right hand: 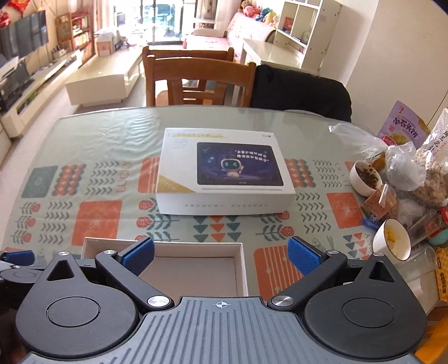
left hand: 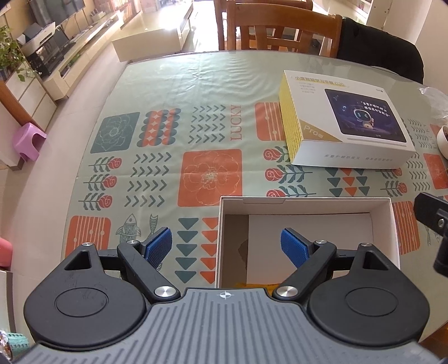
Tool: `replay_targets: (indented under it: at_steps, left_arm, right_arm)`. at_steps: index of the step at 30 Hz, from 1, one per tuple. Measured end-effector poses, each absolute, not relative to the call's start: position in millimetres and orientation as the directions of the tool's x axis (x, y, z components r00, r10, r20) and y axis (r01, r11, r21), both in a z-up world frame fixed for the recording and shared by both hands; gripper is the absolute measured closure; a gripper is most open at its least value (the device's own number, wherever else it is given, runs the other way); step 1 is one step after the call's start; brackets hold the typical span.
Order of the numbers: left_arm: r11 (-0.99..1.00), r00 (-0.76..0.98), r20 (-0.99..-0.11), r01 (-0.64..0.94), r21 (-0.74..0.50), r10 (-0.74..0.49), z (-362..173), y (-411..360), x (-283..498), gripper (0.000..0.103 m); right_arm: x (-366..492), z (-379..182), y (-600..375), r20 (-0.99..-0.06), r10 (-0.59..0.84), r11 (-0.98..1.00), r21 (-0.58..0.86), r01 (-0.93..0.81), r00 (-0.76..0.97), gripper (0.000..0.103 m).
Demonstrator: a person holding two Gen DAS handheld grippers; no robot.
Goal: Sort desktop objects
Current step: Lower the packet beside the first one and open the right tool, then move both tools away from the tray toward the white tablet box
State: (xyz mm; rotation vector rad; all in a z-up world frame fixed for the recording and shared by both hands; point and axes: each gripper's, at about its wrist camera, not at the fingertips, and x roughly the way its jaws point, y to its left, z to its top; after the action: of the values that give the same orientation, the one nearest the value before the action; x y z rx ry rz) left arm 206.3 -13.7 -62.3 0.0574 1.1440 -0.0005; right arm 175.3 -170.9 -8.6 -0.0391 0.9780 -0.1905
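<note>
On the table (right hand: 117, 123), both wide-open grippers (left hand: 226, 246) (right hand: 221, 256) hover over the open box (left hand: 308, 200) holding white card (left hand: 308, 238).

Bright daylight from far windows (right hand: 165, 19), glare on glossy tablecloth (left hand: 173, 78), strong fisheye curving at edges, sharp focus

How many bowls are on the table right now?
2, both at the table's right edge: one bowl holding dark food beside the plastic bags, another bowl nearer, with yellow residue. The clutter may hide more.
</note>
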Motion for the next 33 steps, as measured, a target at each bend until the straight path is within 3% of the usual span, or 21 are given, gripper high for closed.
replay_targets:
  at_steps: [33]
  left_arm:
    - [0.991, 0.445, -0.896, 0.119, 0.060, 0.001, -45.1, -69.5, 182.2, 0.000]
  right_arm:
    - [138.7, 23.1, -216.3, -0.785, -0.224, 0.963, -0.089, 0.253, 0.577, 0.000]
